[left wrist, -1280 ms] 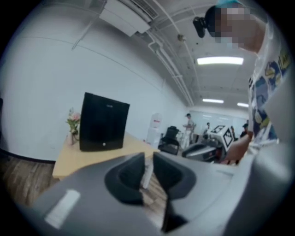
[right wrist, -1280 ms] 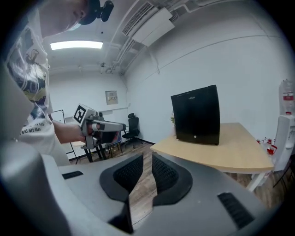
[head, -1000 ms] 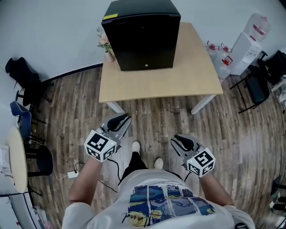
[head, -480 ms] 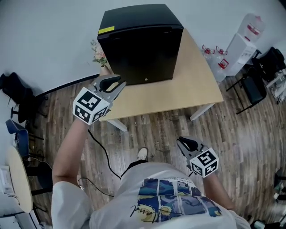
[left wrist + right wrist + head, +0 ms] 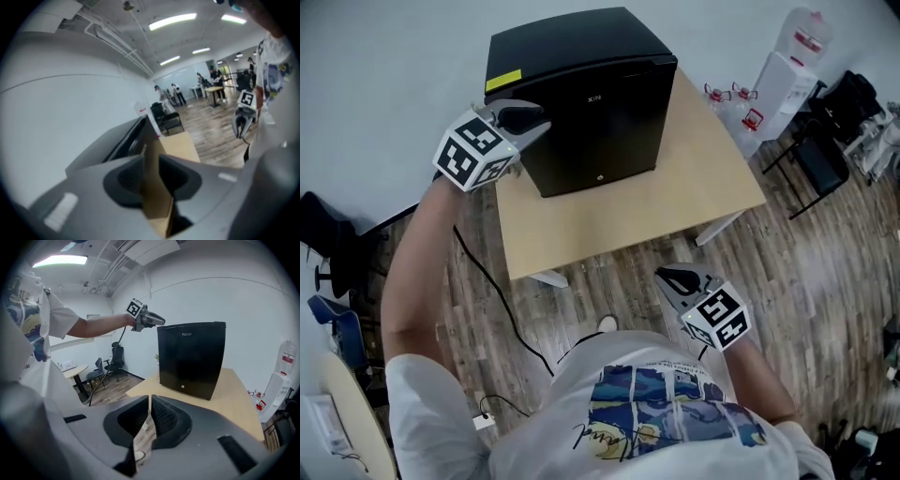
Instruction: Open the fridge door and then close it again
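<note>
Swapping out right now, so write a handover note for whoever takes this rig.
Left tongs: open, just widened, empty, up by the fridge's top corner on that side; no grip yet.
Right tongs: nearly closed, empty, held low, short of the table.
Fridge: on the table, door closed.
Done: nothing that shows.
Left: open the door, then close it.

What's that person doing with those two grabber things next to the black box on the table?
A person stands at a wooden table with a small black fridge on it, holding a gripper in each hand. The left gripper is up beside the fridge's top left corner; its fingers have just been opening and hold nothing. The right gripper is low near the person's body, fingers close together and empty. The fridge door is shut.
</note>
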Action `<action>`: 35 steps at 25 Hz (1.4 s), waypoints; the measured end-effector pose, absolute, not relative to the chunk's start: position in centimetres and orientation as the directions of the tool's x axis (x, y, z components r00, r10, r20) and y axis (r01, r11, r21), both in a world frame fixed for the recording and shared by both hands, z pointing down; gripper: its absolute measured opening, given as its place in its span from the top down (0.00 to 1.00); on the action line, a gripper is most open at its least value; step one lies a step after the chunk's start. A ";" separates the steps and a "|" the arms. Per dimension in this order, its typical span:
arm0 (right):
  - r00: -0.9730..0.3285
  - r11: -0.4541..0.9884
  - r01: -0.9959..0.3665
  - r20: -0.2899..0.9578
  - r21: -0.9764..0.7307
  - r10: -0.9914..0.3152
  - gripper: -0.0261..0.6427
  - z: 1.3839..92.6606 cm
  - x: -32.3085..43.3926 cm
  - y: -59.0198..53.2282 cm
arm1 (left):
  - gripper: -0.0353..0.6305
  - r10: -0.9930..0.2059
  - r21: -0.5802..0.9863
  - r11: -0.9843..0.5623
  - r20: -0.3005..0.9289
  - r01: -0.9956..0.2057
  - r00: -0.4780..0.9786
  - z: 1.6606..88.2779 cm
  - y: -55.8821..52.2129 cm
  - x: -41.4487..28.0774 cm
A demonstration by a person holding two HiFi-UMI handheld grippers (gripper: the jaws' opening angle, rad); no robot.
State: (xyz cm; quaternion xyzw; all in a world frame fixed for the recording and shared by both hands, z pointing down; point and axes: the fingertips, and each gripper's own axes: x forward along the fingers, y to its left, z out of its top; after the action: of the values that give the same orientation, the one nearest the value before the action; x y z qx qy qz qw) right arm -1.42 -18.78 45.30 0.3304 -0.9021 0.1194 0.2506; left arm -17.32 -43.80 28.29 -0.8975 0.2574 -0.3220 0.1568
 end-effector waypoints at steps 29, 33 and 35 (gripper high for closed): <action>-0.593 0.639 -0.759 0.539 -0.125 -0.598 0.92 47.2 -4.5 -19.1 | 0.84 -0.585 -0.598 -0.801 0.775 -0.024 0.238 31.7 -52.3 -19.1; -0.597 0.638 -0.759 0.533 -0.130 -0.600 0.92 47.2 -4.2 -19.2 | 0.84 -0.610 -0.622 -0.783 0.765 -0.009 0.209 31.7 -52.7 -19.4; -0.598 0.638 -0.758 0.532 -0.132 -0.600 0.92 47.2 -4.0 -19.2 | 0.85 -0.600 -0.612 -0.790 0.765 -0.027 0.232 31.7 -52.8 -19.1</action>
State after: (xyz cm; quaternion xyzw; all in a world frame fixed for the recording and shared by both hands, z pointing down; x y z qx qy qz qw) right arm -4.00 -19.23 47.25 0.3876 -0.8764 0.1751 0.2258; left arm -19.09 -52.85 31.71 -0.7453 0.2103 -0.5828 0.2461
